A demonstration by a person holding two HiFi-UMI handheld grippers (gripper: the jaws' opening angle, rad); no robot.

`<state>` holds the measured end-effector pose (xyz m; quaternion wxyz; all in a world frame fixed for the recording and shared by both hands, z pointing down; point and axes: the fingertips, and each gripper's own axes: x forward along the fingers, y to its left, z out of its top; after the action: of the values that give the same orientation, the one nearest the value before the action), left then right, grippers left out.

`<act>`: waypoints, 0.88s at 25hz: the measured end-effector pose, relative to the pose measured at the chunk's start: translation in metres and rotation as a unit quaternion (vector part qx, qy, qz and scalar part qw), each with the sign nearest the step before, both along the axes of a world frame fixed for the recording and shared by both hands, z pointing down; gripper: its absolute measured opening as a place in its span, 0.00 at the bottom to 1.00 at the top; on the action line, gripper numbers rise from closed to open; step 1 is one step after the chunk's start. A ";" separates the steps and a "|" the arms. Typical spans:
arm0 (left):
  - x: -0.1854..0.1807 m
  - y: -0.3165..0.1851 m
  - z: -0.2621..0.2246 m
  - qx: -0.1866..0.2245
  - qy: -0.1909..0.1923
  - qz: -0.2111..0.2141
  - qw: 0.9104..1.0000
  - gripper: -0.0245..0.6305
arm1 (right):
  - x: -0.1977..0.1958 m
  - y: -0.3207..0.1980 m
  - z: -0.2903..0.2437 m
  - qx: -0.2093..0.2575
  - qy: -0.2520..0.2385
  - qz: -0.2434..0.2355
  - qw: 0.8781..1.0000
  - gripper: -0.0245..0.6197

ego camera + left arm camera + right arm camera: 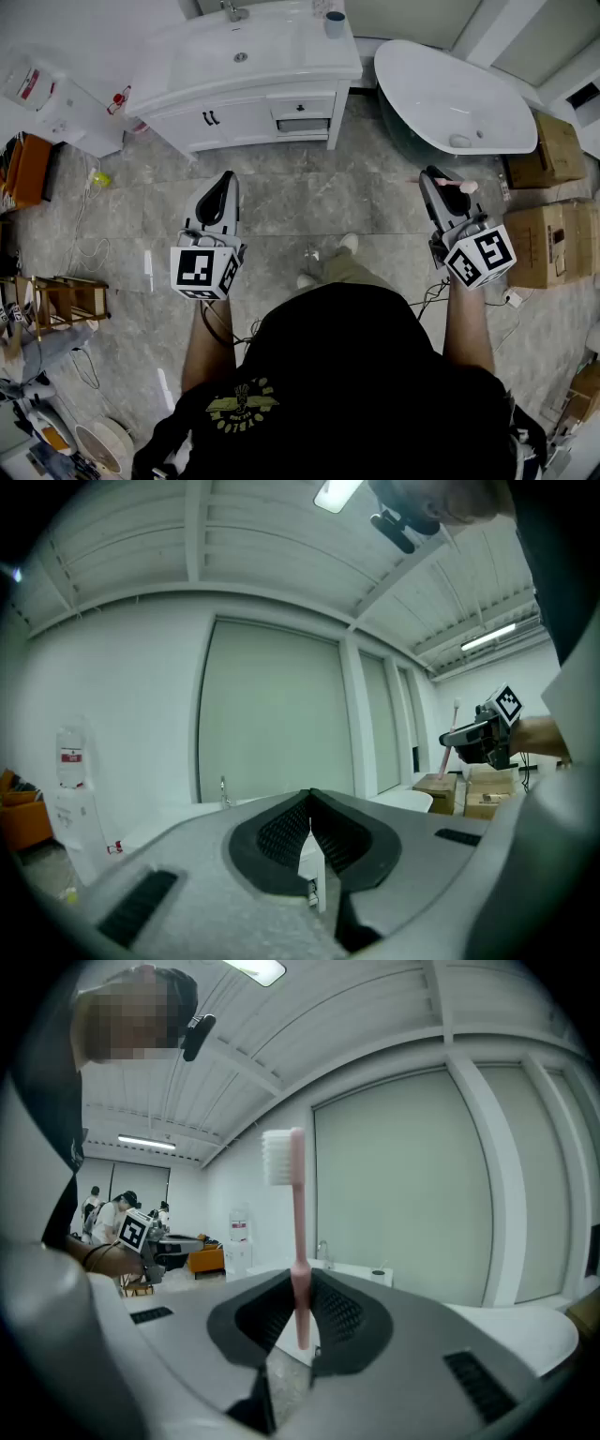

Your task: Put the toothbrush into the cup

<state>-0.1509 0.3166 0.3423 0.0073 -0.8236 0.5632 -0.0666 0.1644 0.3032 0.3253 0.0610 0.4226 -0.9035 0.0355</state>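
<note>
My right gripper [432,173] is shut on a pink toothbrush [457,186], held over the floor in front of the bathtub. In the right gripper view the toothbrush [298,1204] stands upright between the jaws [302,1279], its white bristles at the top. A blue-grey cup [335,23] stands at the back right of the white vanity top [281,56], far from both grippers; the right gripper view shows the cup [379,1274] small, ahead. My left gripper [225,178] is shut with nothing in it, its fingers [281,832] closed together.
A white bathtub [455,98] stands to the right of the vanity. Cardboard boxes [553,150] are stacked at the far right. A water dispenser [47,98] and an orange seat [28,169] stand at the left. Cables and wooden stools [66,300] lie on the grey tiled floor.
</note>
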 end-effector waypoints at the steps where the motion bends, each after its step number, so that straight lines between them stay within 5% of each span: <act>1: 0.000 0.001 -0.002 0.000 0.000 0.002 1.000 0.05 | -0.001 0.001 -0.002 0.000 -0.003 0.001 1.000 0.12; 22: -0.015 -0.049 0.004 -0.009 -0.002 -0.003 1.000 0.05 | -0.001 -0.050 0.013 -0.017 -0.027 0.015 0.999 0.12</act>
<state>-0.1655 0.2678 0.3468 0.0010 -0.8215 0.5654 -0.0735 0.1633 0.2527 0.3380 0.0429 0.4344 -0.8975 0.0629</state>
